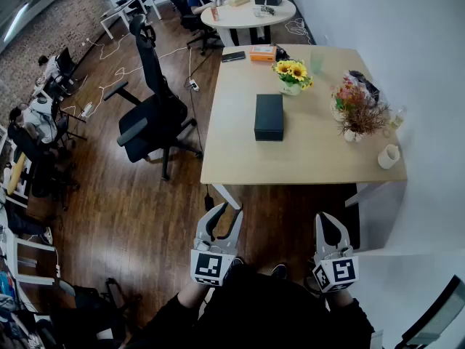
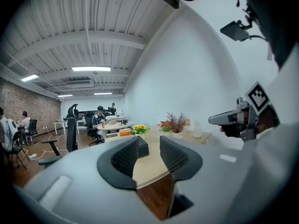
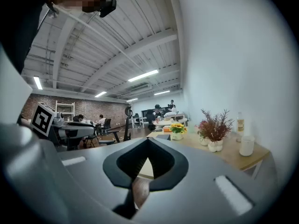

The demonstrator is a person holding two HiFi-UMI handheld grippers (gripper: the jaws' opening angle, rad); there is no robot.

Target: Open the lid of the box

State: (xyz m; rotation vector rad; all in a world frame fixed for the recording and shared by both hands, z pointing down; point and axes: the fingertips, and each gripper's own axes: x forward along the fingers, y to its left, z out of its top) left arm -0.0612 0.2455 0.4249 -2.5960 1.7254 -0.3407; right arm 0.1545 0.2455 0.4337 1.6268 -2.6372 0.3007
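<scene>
A closed black box (image 1: 269,117) lies flat in the middle of the light wooden table (image 1: 240,158). Both grippers hang low in front of the person, short of the table's near edge and well apart from the box. My left gripper (image 1: 224,215) is open with nothing between its fingers. In the left gripper view the box (image 2: 143,149) shows past the gap of the left gripper (image 2: 149,149). My right gripper (image 1: 331,220) is shut and empty; its tips meet in the right gripper view (image 3: 147,142).
On the table stand a pot of sunflowers (image 1: 292,75), vases of dried flowers (image 1: 354,115), a white mug (image 1: 389,156) and an orange box (image 1: 262,52). A black office chair (image 1: 149,115) sits left of the table. A white wall runs along the right.
</scene>
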